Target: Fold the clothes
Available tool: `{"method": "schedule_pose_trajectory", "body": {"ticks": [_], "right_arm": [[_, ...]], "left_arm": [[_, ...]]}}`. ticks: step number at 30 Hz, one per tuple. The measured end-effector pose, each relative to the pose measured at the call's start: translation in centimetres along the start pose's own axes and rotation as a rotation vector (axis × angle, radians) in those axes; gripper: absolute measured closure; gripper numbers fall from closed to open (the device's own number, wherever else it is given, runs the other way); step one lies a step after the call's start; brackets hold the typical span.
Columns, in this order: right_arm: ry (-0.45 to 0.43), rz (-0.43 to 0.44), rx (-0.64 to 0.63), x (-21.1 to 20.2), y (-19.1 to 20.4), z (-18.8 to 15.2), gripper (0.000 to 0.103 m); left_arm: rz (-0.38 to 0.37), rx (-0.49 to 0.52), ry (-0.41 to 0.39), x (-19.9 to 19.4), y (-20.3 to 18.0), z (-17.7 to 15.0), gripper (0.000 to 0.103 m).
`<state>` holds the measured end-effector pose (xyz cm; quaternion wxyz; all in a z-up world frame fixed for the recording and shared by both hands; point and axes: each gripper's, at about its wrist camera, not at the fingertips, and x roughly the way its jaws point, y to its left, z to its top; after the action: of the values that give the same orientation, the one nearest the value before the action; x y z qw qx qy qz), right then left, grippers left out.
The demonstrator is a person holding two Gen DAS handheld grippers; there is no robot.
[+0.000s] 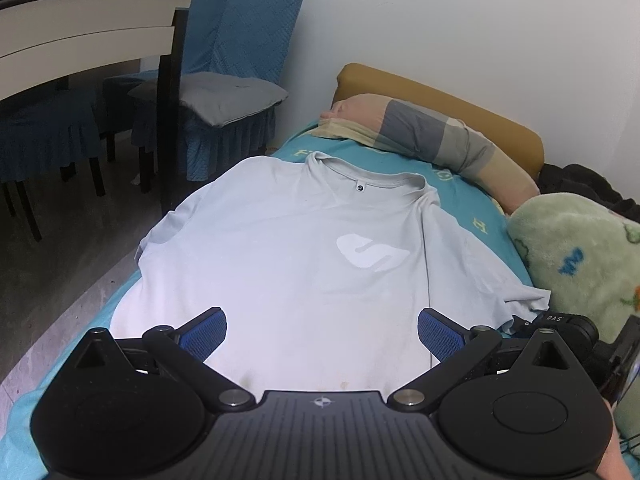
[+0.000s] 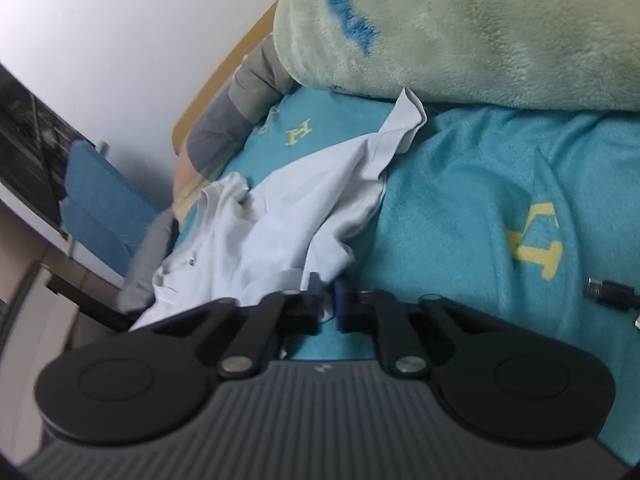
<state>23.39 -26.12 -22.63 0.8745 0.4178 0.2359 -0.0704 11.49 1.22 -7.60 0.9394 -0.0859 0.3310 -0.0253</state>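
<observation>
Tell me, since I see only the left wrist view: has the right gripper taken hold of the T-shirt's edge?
Observer: Yes. The right gripper has its jaws shut on the hem edge of the T-shirt.
Operator: Is the sleeve on that side flat?
Observer: No. The right sleeve is crumpled, its tip touching the green fleece blanket.
Operator: Anything else on the bed near that gripper?
Observer: A black cable lies on the teal bedsheet, to the gripper's right, apart from the shirt.
</observation>
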Motion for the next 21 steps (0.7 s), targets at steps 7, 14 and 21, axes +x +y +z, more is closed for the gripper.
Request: {"method": "schedule_pose_trajectory", "body": {"ticks": [7, 14, 21], "right_arm": [[-0.21, -0.137, -0.086, -4.7, 1.0, 2.7, 0.097], [-0.099, -0.205, -0.045, -5.9, -0.3, 4.5, 0.093], [0.051, -0.122, 0.006, -13.6, 2.0, 2.5, 0.02]], "left_arm": [[-0.081, -0.043, 0.084, 0.9, -0.4, -1.0, 0.0], [-0.219, 0.012, 0.178, 0.4, -2.8, -2.8, 0.002], [-0.316, 0.126, 0.328, -0.8, -5.6, -6.3, 0.008]]}}
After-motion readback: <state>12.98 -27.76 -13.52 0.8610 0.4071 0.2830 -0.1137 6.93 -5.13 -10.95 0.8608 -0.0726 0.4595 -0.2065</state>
